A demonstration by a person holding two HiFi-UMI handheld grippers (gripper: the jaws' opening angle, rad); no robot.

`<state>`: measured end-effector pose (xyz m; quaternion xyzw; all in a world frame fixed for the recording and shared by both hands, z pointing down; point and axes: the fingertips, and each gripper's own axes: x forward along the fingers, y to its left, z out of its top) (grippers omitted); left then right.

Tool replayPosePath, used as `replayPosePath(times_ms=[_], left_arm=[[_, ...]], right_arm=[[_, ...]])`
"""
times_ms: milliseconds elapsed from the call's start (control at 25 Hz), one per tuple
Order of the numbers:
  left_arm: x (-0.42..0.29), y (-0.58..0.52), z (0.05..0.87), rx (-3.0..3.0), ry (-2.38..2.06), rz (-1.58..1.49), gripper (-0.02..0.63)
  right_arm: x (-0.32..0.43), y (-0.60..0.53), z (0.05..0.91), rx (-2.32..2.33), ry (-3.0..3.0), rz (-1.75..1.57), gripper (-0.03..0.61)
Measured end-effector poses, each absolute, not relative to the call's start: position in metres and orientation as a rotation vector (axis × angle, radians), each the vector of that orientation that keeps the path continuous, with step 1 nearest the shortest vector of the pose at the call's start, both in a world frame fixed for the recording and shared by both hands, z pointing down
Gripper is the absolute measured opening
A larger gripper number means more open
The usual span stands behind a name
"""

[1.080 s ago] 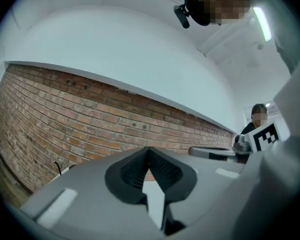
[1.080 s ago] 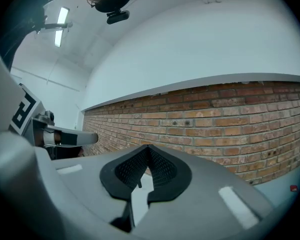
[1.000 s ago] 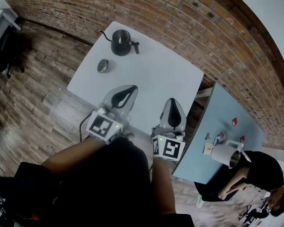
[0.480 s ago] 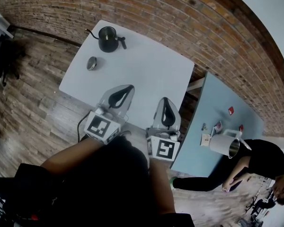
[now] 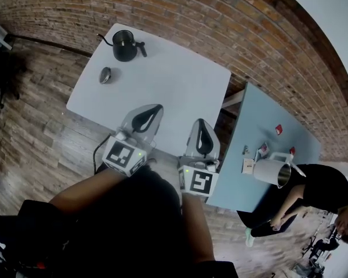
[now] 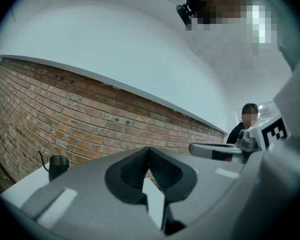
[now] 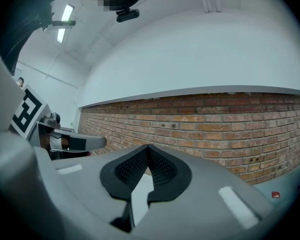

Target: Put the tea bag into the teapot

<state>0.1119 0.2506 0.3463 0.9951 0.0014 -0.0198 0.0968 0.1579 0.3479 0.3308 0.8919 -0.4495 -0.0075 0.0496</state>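
Observation:
A black teapot [image 5: 123, 45] with a thin spout stands at the far left corner of the white table [image 5: 180, 80]; its round lid [image 5: 105, 75] lies beside it. The teapot [image 6: 57, 166] also shows small at the left of the left gripper view. Small red tea bags [image 5: 278, 130] lie on the blue table [image 5: 261, 120] to the right, one tea bag [image 7: 275, 195] showing low right in the right gripper view. My left gripper [image 5: 158, 106] and right gripper [image 5: 200, 121] hover side by side over the white table's near edge, both shut and holding nothing.
A white pitcher [image 5: 272, 171] and a small box [image 5: 247, 165] stand on the blue table's near end. A person in black [image 5: 319, 198] sits beyond it at lower right. A brick wall [image 5: 232, 33] runs behind both tables. A gap separates the two tables.
The white table and teapot have slid left and up in the head view, and more of the blue table shows. Both grippers have shifted slightly, still shut and empty.

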Motion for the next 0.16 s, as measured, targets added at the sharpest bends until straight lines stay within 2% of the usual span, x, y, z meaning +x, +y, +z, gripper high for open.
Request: replayPosePath(times_ms=[160], left_arm=[[0.113,0.2579,0.346,2.933,0.007,-0.057,-0.001]], right_arm=[[0.1571,0.3547,0.3318,2.72,-1.36,-0.015,0.0]])
